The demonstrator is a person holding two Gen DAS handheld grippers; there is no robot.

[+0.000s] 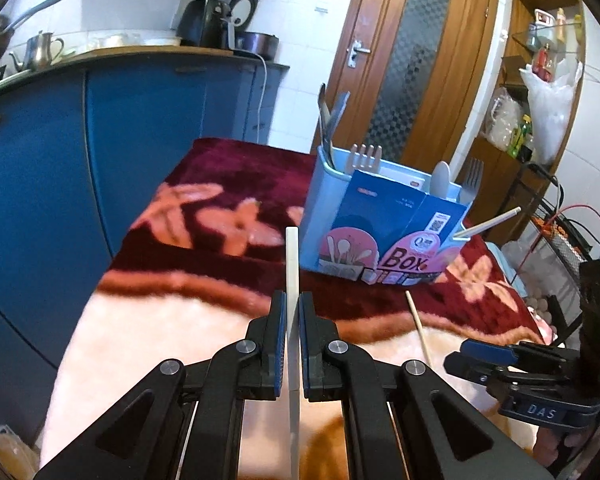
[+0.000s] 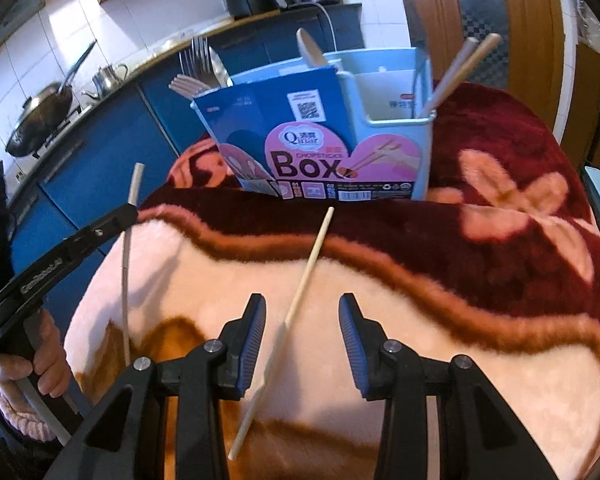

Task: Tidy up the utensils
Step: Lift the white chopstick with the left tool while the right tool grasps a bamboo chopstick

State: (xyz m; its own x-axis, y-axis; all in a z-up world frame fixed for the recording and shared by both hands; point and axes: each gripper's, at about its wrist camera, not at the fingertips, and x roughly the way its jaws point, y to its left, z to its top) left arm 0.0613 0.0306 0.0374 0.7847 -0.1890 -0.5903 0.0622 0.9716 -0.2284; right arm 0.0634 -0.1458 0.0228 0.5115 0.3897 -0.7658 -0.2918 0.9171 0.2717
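My left gripper [image 1: 292,306] is clamped on a white chopstick [image 1: 291,264], held off the blanket [image 1: 188,332]; the stick runs straight out between the pads and past the tips, toward the box [image 1: 384,216]. In the right wrist view the same stick [image 2: 126,256] sticks up from that gripper [image 2: 129,210], and a hand [image 2: 40,364] in a pink cuff grips the handle.

My right gripper [image 2: 302,316] has its jaws apart with nothing pinched. A wooden chopstick [image 2: 296,300] lies flat on the blanket [image 2: 440,340] between the two fingers, touching neither pad as far as I can tell. Its far end points at the box [image 2: 312,136].

The box stands upright on the dark red part of the blanket. Forks [image 1: 365,157] and a spoon [image 1: 441,178] stand in its compartments; two chopsticks [image 2: 460,72] lean out of the right-hand end compartment in the right wrist view.
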